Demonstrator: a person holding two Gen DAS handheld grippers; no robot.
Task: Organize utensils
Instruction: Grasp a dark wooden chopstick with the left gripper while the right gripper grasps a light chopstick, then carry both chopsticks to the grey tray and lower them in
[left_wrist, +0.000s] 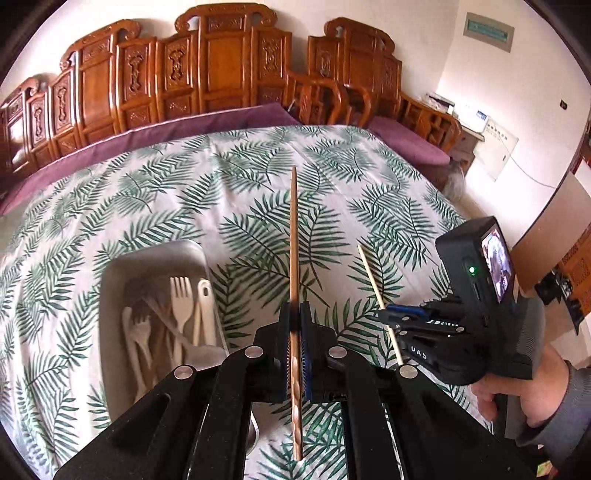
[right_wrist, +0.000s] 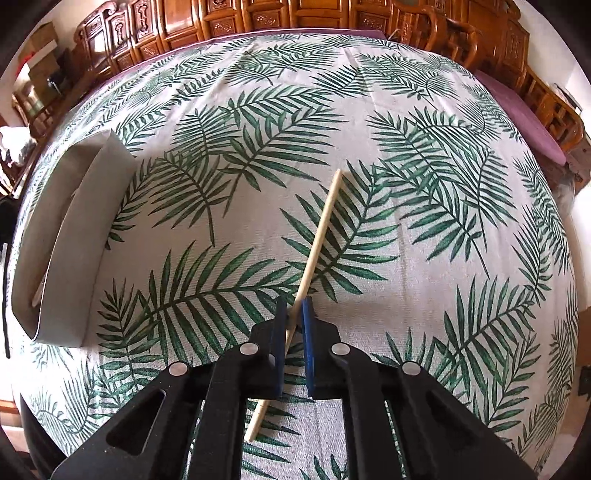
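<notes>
My left gripper (left_wrist: 294, 314) is shut on a dark brown wooden chopstick (left_wrist: 294, 236) and holds it above the leaf-print tablecloth, pointing away from me. A grey tray (left_wrist: 110, 280) lies to its left, holding pale forks (left_wrist: 181, 295), spoons and other utensils. My right gripper (right_wrist: 294, 314) is closed around a pale wooden chopstick (right_wrist: 321, 229) that slants up to the right, low over the cloth. The right gripper also shows in the left wrist view (left_wrist: 388, 317), gripping the pale chopstick (left_wrist: 371, 277). In the right wrist view the tray (right_wrist: 66, 229) sits at the far left.
The table carries a white cloth with green fern leaves (right_wrist: 406, 184). Carved wooden benches with purple cushions (left_wrist: 221, 74) stand behind the table. A person's hand (left_wrist: 517, 398) holds the right gripper at the table's right edge.
</notes>
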